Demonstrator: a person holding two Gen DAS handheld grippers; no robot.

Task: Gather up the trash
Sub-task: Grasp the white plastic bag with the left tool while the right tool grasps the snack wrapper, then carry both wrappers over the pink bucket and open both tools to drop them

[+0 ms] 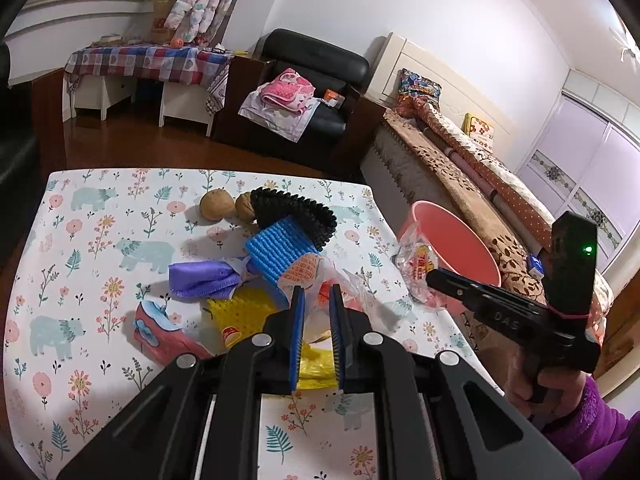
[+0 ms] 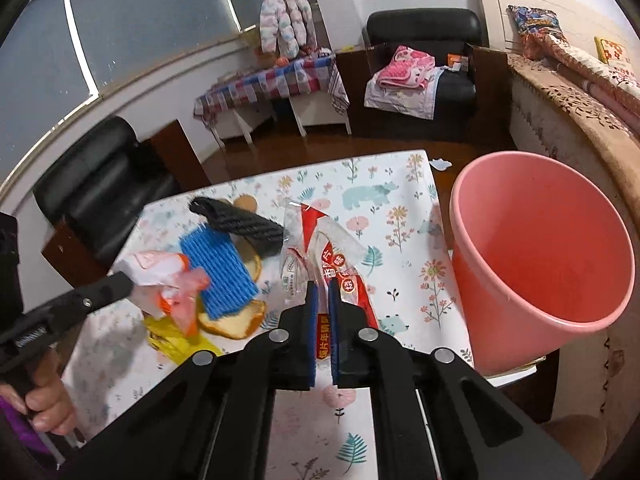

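We are holding the right gripper (image 2: 322, 294) clamped on a clear red-printed wrapper (image 2: 320, 248), with the pink bin (image 2: 540, 256) standing open just to its right, while the left gripper (image 1: 318, 300) is pinching a crumpled white-and-orange bag (image 1: 310, 276) above the heap of blue foam netting (image 1: 276, 250), yellow wrapper (image 1: 236, 312) and bread slice (image 2: 236, 320). We are judging that the slick film is at risk of sliding out of the pads, since only its lower end is being gripped and the rest is flopping ahead of the fingertips. We are also thinking it may be catching the bin's near rim and falling outside if carried too low, and that the left bag may be dragging neighbouring scraps off the table edge
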